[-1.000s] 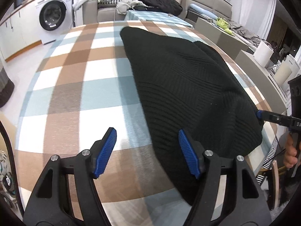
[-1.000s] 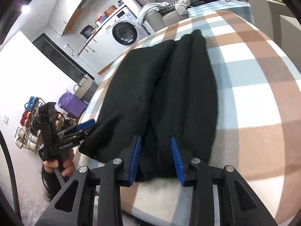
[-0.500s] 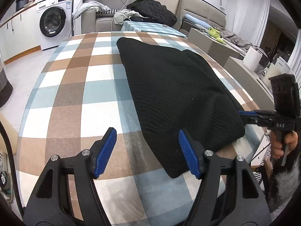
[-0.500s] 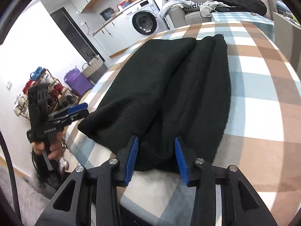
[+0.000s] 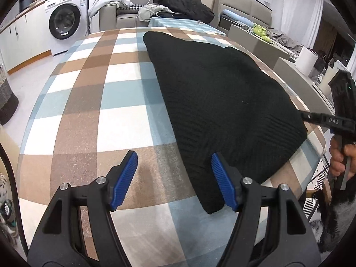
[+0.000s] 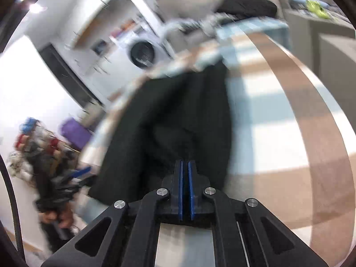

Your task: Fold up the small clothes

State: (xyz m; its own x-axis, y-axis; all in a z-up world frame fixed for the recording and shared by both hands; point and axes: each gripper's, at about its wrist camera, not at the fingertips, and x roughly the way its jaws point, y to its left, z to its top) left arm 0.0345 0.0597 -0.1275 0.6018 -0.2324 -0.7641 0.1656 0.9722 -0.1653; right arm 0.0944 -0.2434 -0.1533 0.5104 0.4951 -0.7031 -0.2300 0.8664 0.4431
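A black knit garment (image 5: pixel 222 102) lies folded lengthwise on the checked tablecloth (image 5: pixel 93 102). My left gripper (image 5: pixel 174 178) is open over the table's near edge, its right pad by the garment's near corner, holding nothing. In the blurred right wrist view the garment (image 6: pixel 178 115) bunches up toward my right gripper (image 6: pixel 185 187), whose blue pads are pressed together at the garment's near edge. The right gripper also shows at the right edge of the left wrist view (image 5: pixel 322 120).
A washing machine (image 5: pixel 64 20) stands at the back left. A sofa with piled clothes (image 5: pixel 178 6) is behind the table. A grey side table (image 5: pixel 296 66) with white rolls stands on the right. A basket (image 5: pixel 6 102) sits on the floor at the left.
My right gripper has shut on the garment's near edge and is moving fast, blurring its view. My left gripper has drawn back a little and stays open.
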